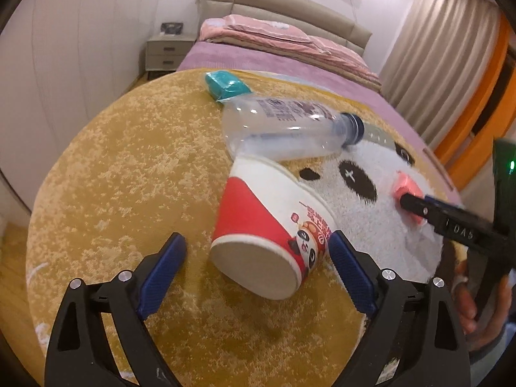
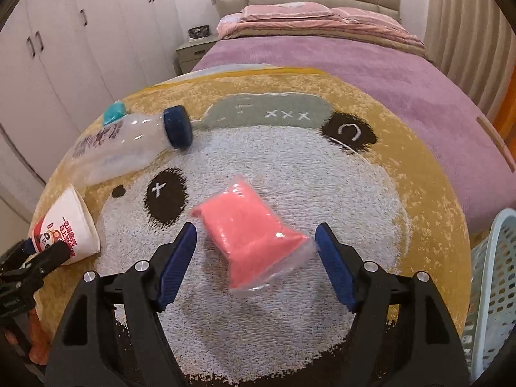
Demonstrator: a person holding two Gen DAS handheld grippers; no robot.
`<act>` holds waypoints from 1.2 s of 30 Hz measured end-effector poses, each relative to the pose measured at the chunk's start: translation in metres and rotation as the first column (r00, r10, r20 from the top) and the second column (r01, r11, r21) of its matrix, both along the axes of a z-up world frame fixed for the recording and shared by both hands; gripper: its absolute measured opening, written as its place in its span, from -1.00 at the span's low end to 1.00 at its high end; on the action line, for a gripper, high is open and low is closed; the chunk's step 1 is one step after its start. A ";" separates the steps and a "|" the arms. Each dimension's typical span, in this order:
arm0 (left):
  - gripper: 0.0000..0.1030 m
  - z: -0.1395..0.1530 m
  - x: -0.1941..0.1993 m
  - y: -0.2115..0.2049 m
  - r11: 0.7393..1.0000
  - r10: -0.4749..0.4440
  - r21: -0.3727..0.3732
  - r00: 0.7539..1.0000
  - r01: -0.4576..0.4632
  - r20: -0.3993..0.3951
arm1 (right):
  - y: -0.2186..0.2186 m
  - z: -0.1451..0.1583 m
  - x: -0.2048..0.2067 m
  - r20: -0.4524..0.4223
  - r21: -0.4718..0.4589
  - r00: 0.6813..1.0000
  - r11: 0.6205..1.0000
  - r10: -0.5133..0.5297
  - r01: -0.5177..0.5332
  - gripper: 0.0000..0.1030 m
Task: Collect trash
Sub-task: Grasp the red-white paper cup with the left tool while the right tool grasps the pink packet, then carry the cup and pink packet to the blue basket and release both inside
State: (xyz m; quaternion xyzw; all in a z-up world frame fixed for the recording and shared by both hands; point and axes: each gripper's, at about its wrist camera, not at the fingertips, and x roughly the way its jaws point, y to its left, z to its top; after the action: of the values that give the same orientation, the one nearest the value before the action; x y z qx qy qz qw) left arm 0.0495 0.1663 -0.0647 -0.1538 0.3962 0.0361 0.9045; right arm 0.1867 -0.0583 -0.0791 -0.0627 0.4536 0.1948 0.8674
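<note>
A red and white paper cup (image 1: 274, 225) lies on its side on the yellow rug (image 1: 129, 177), base toward me. My left gripper (image 1: 258, 251) is open, its jaws on either side of the cup's base. An empty clear plastic bottle (image 1: 290, 125) with a blue cap lies behind the cup, beside a teal packet (image 1: 227, 85). A pink packet in clear wrap (image 2: 251, 235) lies on the rug's white panda face. My right gripper (image 2: 256, 242) is open around it. The cup (image 2: 67, 229) and bottle (image 2: 129, 145) show at the left of the right wrist view.
A light blue perforated basket (image 2: 493, 290) stands at the right edge of the rug. The rug lies on a bed with a purple cover (image 2: 354, 64) and pink folded bedding (image 2: 306, 19). White wardrobes (image 2: 64, 48) and a bedside table (image 1: 167, 51) stand at the left.
</note>
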 end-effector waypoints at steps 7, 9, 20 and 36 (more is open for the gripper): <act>0.57 0.001 -0.002 -0.003 1.000 -0.003 0.018 1.000 0.003 0.010 | 0.013 -0.003 -0.004 0.022 -0.065 0.999 0.998 0.029 -0.028 0.20; 0.40 0.002 -0.003 -0.003 1.000 -0.002 0.015 1.000 0.002 0.020 | 0.016 -0.002 -0.008 0.032 -0.067 0.998 0.996 0.054 -0.052 0.04; 0.21 0.012 -0.007 -0.010 0.999 -0.015 0.041 0.998 0.012 0.067 | -0.005 0.022 -0.029 0.141 0.048 0.989 0.998 0.040 -0.047 0.00; 0.21 0.071 0.000 -0.087 0.976 -0.219 0.042 0.954 0.215 0.205 | -0.086 0.074 -0.054 0.240 0.112 0.959 0.985 -0.154 0.131 0.00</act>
State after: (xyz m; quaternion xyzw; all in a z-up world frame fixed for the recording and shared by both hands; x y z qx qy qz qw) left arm 0.0491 0.0793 0.0064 -0.1035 0.3134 -0.0757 0.9409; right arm 0.1328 -0.1445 -0.0049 -0.0121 0.3354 0.1438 0.9310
